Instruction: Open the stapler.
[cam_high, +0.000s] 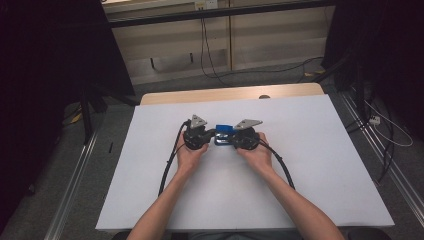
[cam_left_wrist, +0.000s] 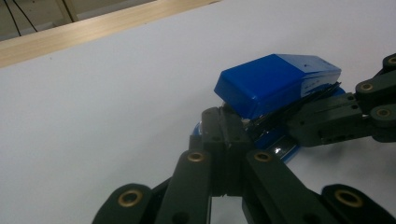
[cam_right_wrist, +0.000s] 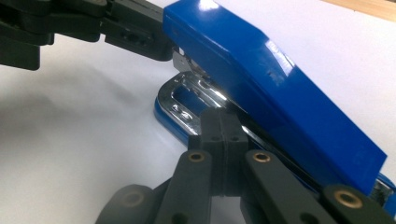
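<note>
High view: both grippers, left (cam_high: 209, 134) and right (cam_high: 231, 136), jaws pressed together and empty, wedge into the stapler (cam_high: 224, 131), seemingly prying it open.

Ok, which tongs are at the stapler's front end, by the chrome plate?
The left tongs: their tips are at the stapler's nose, above the chrome plate. The right tongs sit farther back along its side.

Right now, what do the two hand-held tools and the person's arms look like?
Both the left tool and right tool are black, with linked jaw bars pinned by brass-coloured rivets. Each carries a grey three-cornered plate on top and trails a black cable back toward the person. The forearms are bare, no sleeves or gloves.
</note>
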